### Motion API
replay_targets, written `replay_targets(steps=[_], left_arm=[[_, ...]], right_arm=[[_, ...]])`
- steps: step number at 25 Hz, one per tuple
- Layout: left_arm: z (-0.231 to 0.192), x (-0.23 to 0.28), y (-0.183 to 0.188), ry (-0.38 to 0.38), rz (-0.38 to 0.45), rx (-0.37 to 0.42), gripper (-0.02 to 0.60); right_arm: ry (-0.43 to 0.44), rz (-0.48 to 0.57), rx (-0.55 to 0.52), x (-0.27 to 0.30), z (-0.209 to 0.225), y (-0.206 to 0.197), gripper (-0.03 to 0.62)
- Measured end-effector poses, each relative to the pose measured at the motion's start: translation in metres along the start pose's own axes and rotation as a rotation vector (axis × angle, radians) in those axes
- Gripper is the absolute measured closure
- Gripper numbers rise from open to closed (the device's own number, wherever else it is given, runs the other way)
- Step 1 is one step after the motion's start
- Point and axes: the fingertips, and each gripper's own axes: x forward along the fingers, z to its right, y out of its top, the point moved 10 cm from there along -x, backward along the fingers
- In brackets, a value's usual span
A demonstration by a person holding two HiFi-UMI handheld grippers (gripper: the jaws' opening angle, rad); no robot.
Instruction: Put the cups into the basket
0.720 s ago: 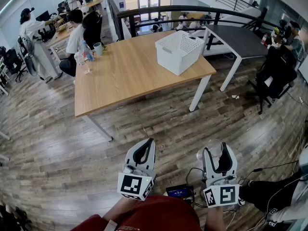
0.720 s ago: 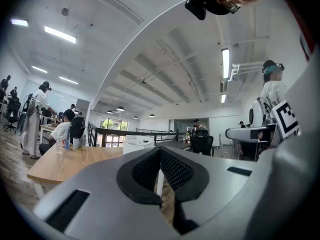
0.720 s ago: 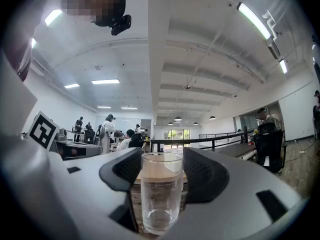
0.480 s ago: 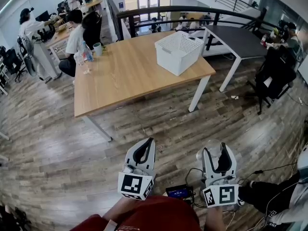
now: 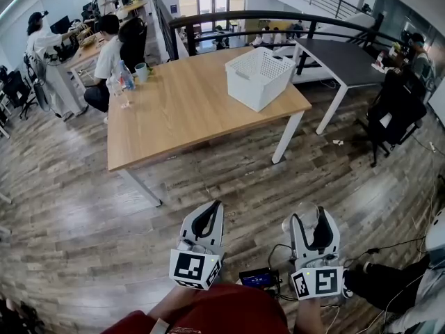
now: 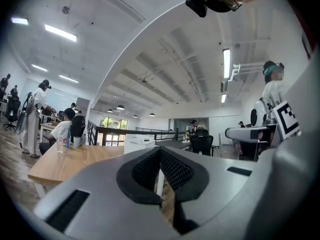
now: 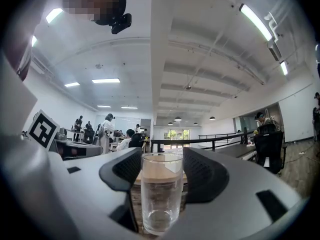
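Observation:
My right gripper (image 5: pixel 310 211) is shut on a clear drinking glass (image 7: pixel 161 194), which stands upright between its dark pads; in the head view the glass (image 5: pixel 308 217) shows low at the right. My left gripper (image 5: pixel 216 204) is beside it, shut and holding nothing, and its own view shows the jaws (image 6: pixel 160 156) nearly touching. Both grippers point level over the wood floor, well short of the table (image 5: pixel 177 113). A white slatted basket (image 5: pixel 259 75) stands on the table's right end. At the far left end stand a mug (image 5: pixel 142 70) and a clear cup (image 5: pixel 115 87).
A plastic bottle (image 5: pixel 127 78) stands by the mug. A grey table (image 5: pixel 348 58) and a black railing (image 5: pixel 243 16) lie behind the basket. An office chair (image 5: pixel 400 110) is at the right. Seated people (image 5: pixel 108 54) work at the far left. A small device (image 5: pixel 260 278) lies between my grippers.
Almost nothing differs. The table and basket sit a touch higher in the head view, and both grippers keep their places with the glass still held.

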Motion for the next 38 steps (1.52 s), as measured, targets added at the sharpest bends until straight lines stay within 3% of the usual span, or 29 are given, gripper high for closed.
replay_targets(steps=[14,26,38], left_arm=[[-0.048,-0.001,-0.001,-0.048,-0.009,-0.033,0.575],[-0.081,0.003,-0.004,-0.135,-0.034,-0.033,0.574],[-0.076,0.03,-0.011,-0.155,-0.037,-0.041,0.574]], right_arm=[[-0.033,-0.041,0.017,0.029,-0.038,-0.005,0.33],[-0.079,-0.041,0.032,0.046,-0.08,-0.008,0.33],[-0.097,-0.043,0.032,0.056,-0.062,-0.014,0.332]])
